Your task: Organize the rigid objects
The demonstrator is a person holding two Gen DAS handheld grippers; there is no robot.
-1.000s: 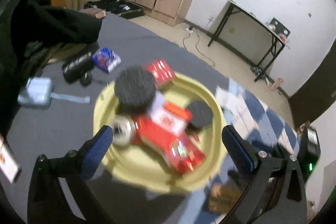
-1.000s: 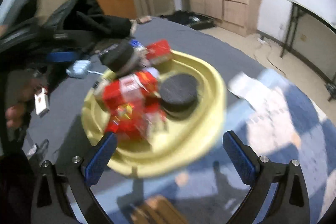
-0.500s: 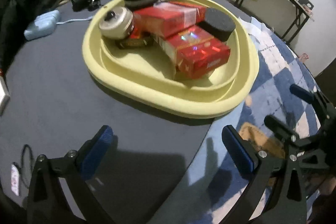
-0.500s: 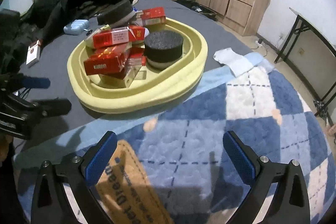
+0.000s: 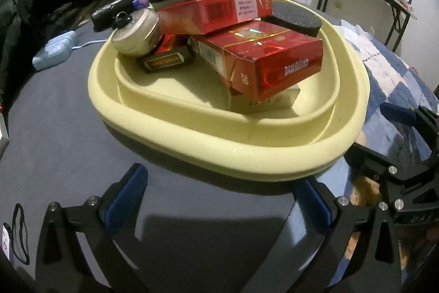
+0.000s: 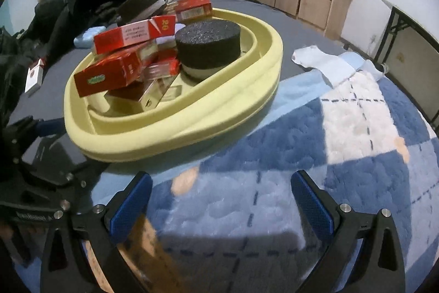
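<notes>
Both your left gripper [image 5: 219, 203] and right gripper [image 6: 221, 201] hang spread and empty near the yellow tray [image 5: 247, 155]. Its red boxes [image 5: 263, 59] are heaped loosely; nudging 1 could topple the pile.

1. The left gripper [image 5: 219, 199] is held low and level, its jaws spread wide with nothing between them.
2. Its blue-padded fingertips [image 5: 126, 197] point forward, and the black finger arms angle outward from the bottom edge of the left wrist view.
3. The right gripper [image 6: 221, 201] sits at a similar low height, its jaws equally wide apart and holding nothing.
4. Its blue pads [image 6: 312, 199] face inward across the gap.
5. Each gripper shows at the edge of the other's view: the right one [image 5: 397, 155] off to the left gripper's right side, the left one [image 6: 33, 155] off to the right gripper's left side, so the two are side by side and apart.
</notes>
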